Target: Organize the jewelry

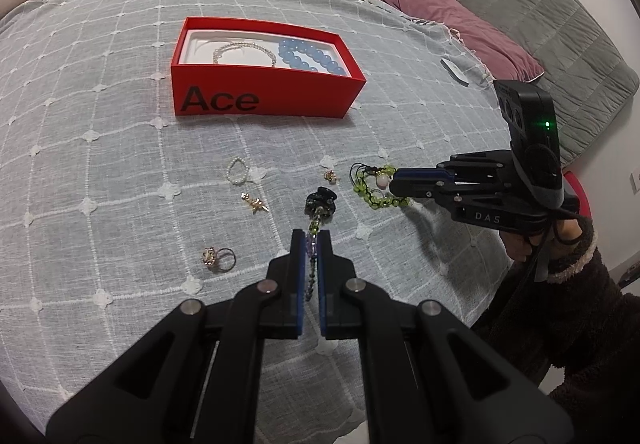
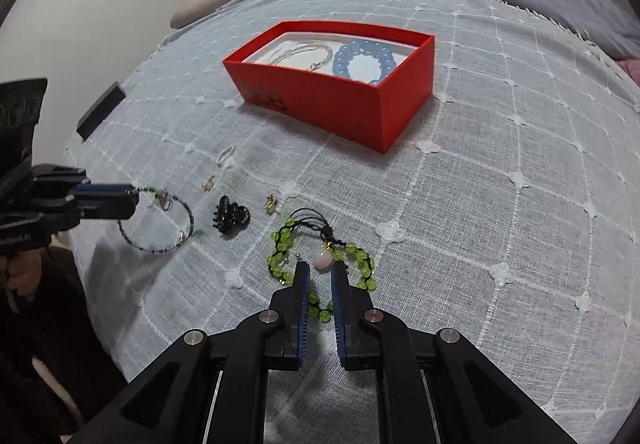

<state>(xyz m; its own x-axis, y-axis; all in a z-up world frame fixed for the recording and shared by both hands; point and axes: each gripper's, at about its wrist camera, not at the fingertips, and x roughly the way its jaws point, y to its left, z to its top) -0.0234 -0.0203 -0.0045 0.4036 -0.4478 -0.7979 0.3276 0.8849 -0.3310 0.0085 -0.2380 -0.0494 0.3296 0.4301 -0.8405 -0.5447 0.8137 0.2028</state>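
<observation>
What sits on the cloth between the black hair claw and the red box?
In the left wrist view, only a small gold earring lies on the cloth roughly between the black hair claw and the red box; otherwise that stretch is bare.

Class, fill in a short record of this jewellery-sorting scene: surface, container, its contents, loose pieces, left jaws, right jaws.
surface: white checked cloth
container: red box, open
contents: blue bead bracelet, pale chain
loose pieces: pearl ring, gold ring, black hair claw
left gripper: jaws shut on thin beaded bracelet
right gripper: jaws slightly apart over green bead bracelet
</observation>
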